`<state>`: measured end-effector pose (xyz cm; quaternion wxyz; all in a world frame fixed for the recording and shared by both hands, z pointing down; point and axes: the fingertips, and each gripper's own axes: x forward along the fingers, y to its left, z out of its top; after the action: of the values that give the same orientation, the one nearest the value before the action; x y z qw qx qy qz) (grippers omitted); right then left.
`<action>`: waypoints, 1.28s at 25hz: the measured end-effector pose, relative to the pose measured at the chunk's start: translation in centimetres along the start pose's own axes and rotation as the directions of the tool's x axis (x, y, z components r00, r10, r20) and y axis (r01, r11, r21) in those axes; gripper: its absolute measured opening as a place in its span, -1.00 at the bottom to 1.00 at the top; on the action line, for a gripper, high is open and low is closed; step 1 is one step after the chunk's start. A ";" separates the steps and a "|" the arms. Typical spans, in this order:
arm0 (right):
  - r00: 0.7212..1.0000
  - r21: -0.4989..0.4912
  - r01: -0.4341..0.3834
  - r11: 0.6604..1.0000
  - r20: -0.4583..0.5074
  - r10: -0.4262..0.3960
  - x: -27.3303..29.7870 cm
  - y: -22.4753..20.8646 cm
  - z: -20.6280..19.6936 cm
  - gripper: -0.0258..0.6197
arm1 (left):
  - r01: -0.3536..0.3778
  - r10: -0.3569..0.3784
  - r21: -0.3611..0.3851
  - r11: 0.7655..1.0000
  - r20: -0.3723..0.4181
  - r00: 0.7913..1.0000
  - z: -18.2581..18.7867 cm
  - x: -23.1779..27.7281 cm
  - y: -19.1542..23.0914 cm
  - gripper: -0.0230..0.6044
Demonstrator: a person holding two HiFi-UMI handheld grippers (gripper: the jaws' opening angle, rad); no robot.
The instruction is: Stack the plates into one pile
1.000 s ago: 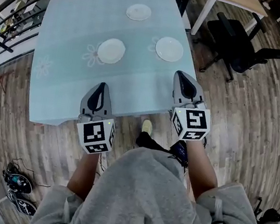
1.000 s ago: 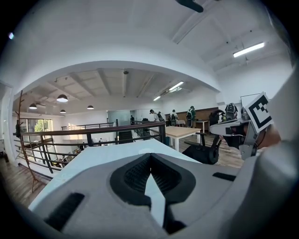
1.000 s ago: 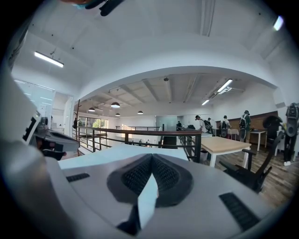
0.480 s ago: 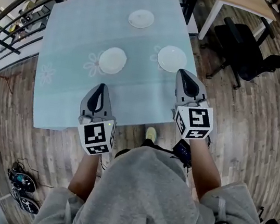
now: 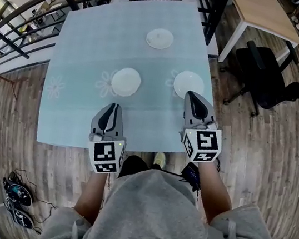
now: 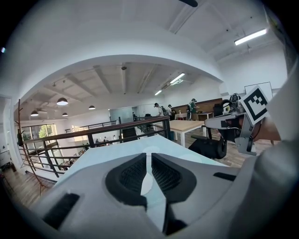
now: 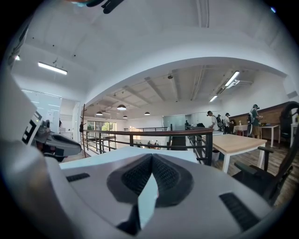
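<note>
1. Three white plates lie apart on the counter (image 5: 82,49), which is covered in a pale blue cloth, and none rests on another. The far plate (image 5: 160,38) sits near the far edge. The middle plate (image 5: 126,81) is about the counter's centre. The right plate (image 5: 188,82) is close to the right edge.
2. Over the strip along the near edge hangs the left gripper (image 5: 114,106). Its jaws are pressed together with nothing between them. The middle plate lies just beyond its tip, a little toward the right edge, and is apart from it.
3. Over the near right part of the counter is the right gripper (image 5: 190,94), its jaws likewise closed and empty. In the head view its tip overlaps the near rim of the right plate. Whether it touches the plate or hovers above it cannot be told.
4. In the left gripper view the counter stretches ahead past the closed jaws, and pale round plates show faintly on the cloth. The right gripper's marker cube (image 6: 256,102) shows at that view's right side.
5. In the right gripper view blue cloth shows through the slit beneath the closed jaws. A dark railing (image 7: 154,133) runs beyond the counter's far edge.
</note>
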<state>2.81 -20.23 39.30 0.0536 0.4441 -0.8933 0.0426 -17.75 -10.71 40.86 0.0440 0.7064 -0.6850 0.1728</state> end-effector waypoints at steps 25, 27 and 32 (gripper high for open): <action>0.996 -0.028 0.045 0.999 -0.082 -0.047 6.2 -2.1 -0.7 -0.84 | 0.175 -0.153 0.150 0.973 -0.149 0.977 -5.7 12.1 1.8 -0.50; 0.994 -0.026 0.040 0.999 -0.098 -0.042 6.9 -2.1 -1.1 -0.84 | 0.187 -0.152 0.185 0.965 -0.186 0.971 -7.2 13.3 2.2 -0.50; 0.992 -0.018 0.023 1.000 -0.127 -0.025 8.5 -1.2 -2.4 -0.84 | 0.269 -0.191 0.257 0.928 -0.290 0.938 -11.7 15.6 2.2 -0.50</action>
<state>-1.17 -27.39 42.80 0.1147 0.4506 -0.8831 0.0630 -22.03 -22.25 56.16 0.0483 0.7523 -0.5517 0.3569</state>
